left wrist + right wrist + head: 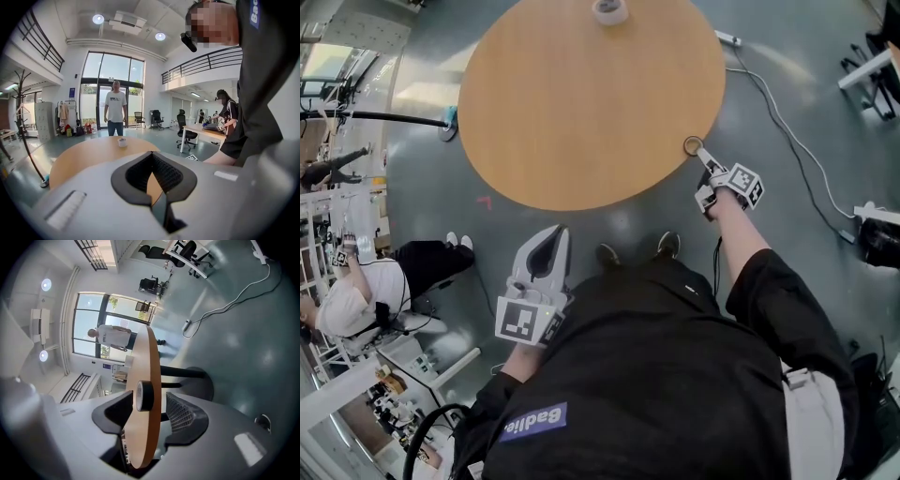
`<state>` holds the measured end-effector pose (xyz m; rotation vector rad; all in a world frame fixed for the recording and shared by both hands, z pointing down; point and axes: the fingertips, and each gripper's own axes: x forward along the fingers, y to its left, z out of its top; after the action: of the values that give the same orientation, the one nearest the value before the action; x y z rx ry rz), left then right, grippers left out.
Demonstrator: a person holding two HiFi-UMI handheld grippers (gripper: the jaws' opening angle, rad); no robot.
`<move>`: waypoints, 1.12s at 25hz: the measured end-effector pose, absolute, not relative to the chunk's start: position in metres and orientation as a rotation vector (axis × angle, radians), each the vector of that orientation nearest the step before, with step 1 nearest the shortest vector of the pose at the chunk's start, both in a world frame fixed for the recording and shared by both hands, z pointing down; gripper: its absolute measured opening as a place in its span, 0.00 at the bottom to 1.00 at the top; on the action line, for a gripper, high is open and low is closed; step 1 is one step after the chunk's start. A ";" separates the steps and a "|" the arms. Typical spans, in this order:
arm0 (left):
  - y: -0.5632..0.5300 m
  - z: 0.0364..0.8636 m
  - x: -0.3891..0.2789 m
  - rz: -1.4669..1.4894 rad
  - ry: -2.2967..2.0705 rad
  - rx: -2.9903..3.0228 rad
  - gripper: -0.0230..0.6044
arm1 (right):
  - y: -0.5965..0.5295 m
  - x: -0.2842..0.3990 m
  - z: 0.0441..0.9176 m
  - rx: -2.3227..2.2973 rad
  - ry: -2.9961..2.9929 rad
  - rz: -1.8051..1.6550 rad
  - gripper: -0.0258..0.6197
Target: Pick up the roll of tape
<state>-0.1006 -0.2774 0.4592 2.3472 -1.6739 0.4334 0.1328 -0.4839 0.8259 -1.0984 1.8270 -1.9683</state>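
Tape: the black roll of tape (144, 395) lies flat right at the rim of the round tabletop (581, 103), on our right side.
Right hand-held gripper (703, 159): it's turned on its side with the jaws wide apart, straddling the rim. One jaw is over the tape and the other under the wood. No pad presses on anything, so we call it released.
Left hand-held gripper (151, 153): clenched on nothing, held just off the tabletop's near edge.
Far side: a small white thing (610, 10), well apart from the tape.
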 end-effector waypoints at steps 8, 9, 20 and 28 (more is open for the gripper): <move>-0.267 0.462 -0.109 0.432 -1.680 2.314 0.07 | -0.490 0.123 0.831 -1.035 1.730 -1.980 0.34; -0.266 0.463 -0.110 0.432 -1.681 2.309 0.07 | -0.491 0.122 0.832 -1.029 1.735 -1.976 0.31; -0.265 0.465 -0.113 0.387 -1.668 2.326 0.07 | -0.490 0.120 0.814 -1.011 1.783 -1.926 0.17; -0.262 0.465 -0.115 0.307 -1.625 2.372 0.07 | -0.472 0.100 0.765 -0.928 1.830 -1.884 0.17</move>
<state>-0.1149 -0.2619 0.4647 2.3724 -1.6253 0.3066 0.1002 -0.4725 0.7646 -0.9283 1.8298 -1.8841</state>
